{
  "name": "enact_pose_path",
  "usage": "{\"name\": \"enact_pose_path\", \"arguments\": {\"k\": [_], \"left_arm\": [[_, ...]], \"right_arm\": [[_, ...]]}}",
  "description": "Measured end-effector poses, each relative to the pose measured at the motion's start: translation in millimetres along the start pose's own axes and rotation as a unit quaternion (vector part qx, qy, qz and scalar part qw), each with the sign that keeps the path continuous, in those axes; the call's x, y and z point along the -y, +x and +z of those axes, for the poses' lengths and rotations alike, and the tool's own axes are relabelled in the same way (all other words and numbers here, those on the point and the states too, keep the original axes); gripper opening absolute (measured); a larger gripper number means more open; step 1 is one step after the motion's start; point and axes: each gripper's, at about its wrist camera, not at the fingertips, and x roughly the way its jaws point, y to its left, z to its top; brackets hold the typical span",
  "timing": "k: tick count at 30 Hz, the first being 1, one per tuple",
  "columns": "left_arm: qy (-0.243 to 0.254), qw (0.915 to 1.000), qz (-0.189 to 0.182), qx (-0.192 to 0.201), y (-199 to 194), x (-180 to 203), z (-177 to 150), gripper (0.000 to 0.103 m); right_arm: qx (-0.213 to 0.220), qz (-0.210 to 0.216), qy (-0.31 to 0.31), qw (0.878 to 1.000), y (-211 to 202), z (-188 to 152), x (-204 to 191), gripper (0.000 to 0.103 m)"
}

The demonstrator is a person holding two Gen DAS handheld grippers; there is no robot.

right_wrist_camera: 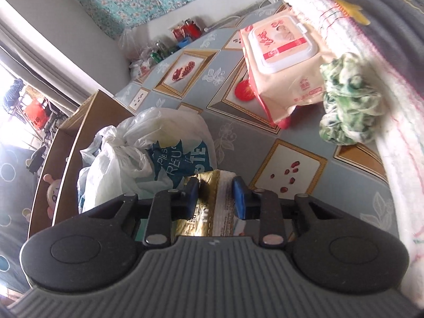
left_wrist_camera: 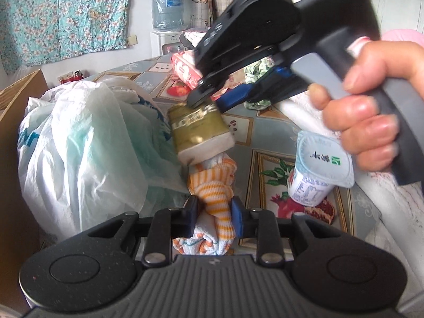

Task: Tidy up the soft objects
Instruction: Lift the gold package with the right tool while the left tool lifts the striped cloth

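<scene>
My left gripper [left_wrist_camera: 214, 218] is shut on a white cloth with orange stripes [left_wrist_camera: 216, 194], held above the table. My right gripper [right_wrist_camera: 216, 194] is shut on a gold packet [right_wrist_camera: 209, 206]; in the left wrist view the same gripper [left_wrist_camera: 204, 103] pinches the gold packet [left_wrist_camera: 198, 132] by its top, right above the striped cloth. A green-and-white scrunched cloth [right_wrist_camera: 349, 98] lies by the pink towel [right_wrist_camera: 392, 143] at the right. A pack of wet wipes [right_wrist_camera: 281, 61] lies on the table.
White plastic bags [left_wrist_camera: 84, 145] are heaped at the left, beside a cardboard box [right_wrist_camera: 71, 143]. A yoghurt cup [left_wrist_camera: 318, 169] stands at the right on the patterned tablecloth [right_wrist_camera: 238, 137]. A water dispenser [left_wrist_camera: 167, 8] stands at the back wall.
</scene>
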Motion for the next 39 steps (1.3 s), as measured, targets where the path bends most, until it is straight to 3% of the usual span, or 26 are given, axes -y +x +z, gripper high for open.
{"name": "enact_pose_path", "arguments": {"k": [9,19,25,39], "left_arm": [[0.016,0.9997,0.018,-0.008,3.3,1.8,-0.2,0.043],[-0.013,0.9999,-0.003,-0.007,-11.1,-6.7,-1.0,0.033],[-0.064,0.9960,-0.063,-0.005,-37.2,-25.7,1.2,0.030],[-0.111,0.9877,-0.075,0.081,-120.6,-63.8,3.0,0.029]], "right_arm": [[0.016,0.005,0.006,1.000,-37.5,-29.9,11.6,0.026],[0.058,0.023,0.024,0.998,-71.6,-53.6,9.5,0.026],[0.090,0.057,0.041,0.993,-96.5,-64.2,-0.4,0.026],[0.126,0.145,0.033,0.981,-137.7,-77.1,-46.4,0.026]]}}
